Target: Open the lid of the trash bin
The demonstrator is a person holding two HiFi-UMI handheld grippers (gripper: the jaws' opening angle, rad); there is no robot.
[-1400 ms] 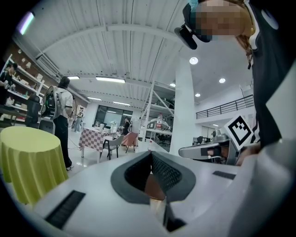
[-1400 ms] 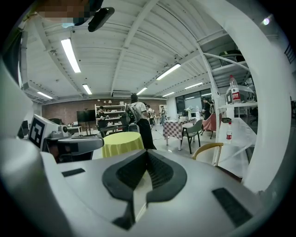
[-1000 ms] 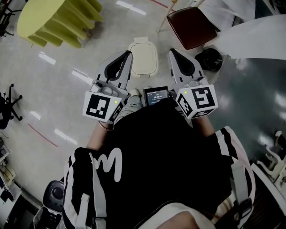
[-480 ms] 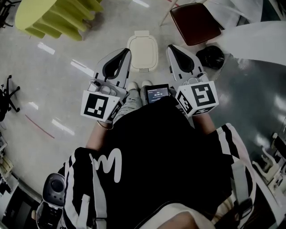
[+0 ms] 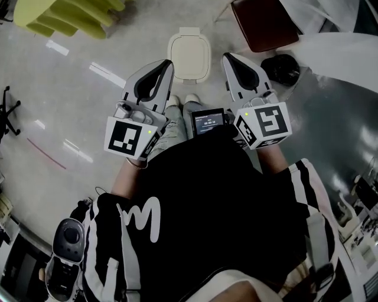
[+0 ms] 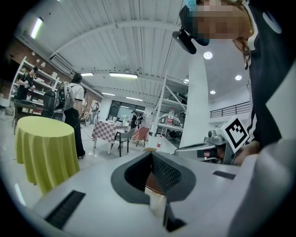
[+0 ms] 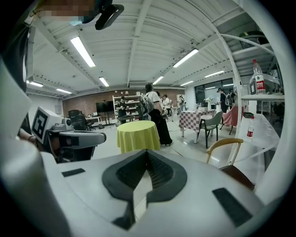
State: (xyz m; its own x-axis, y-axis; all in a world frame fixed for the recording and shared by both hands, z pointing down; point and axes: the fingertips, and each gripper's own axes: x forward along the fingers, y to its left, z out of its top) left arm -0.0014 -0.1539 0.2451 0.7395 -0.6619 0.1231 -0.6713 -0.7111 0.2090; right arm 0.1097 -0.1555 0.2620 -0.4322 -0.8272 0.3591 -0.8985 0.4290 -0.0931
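A small cream trash bin (image 5: 189,56) stands on the floor just ahead of the person's feet, its lid down. My left gripper (image 5: 166,63) hangs above the floor at the bin's near left corner, jaws shut and empty. On the bin's near right side my right gripper (image 5: 227,58) is held the same way, shut with nothing in it. Both gripper views look level across the room, so the bin is hidden there. The left gripper (image 6: 150,153) and the right gripper (image 7: 147,152) each show their jaws closed together.
A yellow-green clothed table (image 5: 65,15) is at the far left and a brown chair (image 5: 266,23) at the far right. A black round object (image 5: 282,68) lies beside the chair, with a white-draped table (image 5: 342,53) past it. A small screen (image 5: 208,122) hangs at the person's chest.
The bin and floor have slid up the head view and the grippers' tips now flank the bin's near edge. Both grippers stay shut.
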